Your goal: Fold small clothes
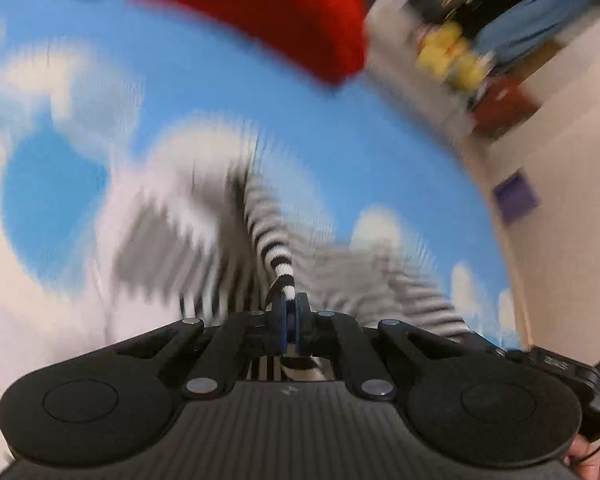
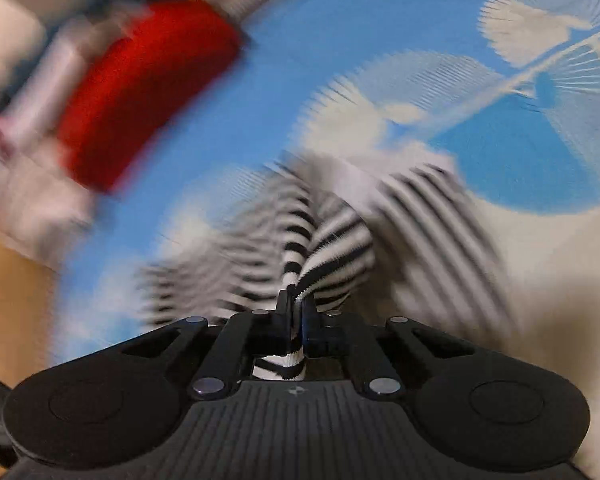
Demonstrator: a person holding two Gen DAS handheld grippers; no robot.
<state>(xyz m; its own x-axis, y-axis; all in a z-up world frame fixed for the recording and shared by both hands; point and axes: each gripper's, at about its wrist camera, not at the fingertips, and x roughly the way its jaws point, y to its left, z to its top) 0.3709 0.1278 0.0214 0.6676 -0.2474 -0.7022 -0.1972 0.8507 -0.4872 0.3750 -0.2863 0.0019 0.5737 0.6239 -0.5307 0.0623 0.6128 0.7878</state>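
Note:
A black-and-white striped garment hangs over a blue cloth with white clouds. My left gripper is shut on a bunched edge of the striped garment. In the right wrist view my right gripper is shut on another part of the same striped garment, which fans out ahead over the cloud cloth. Both views are heavily blurred by motion.
A red folded item lies at the far edge of the cloth and shows at upper left in the right wrist view. Beyond the cloth's right edge are yellow toys, a red box and a pale floor.

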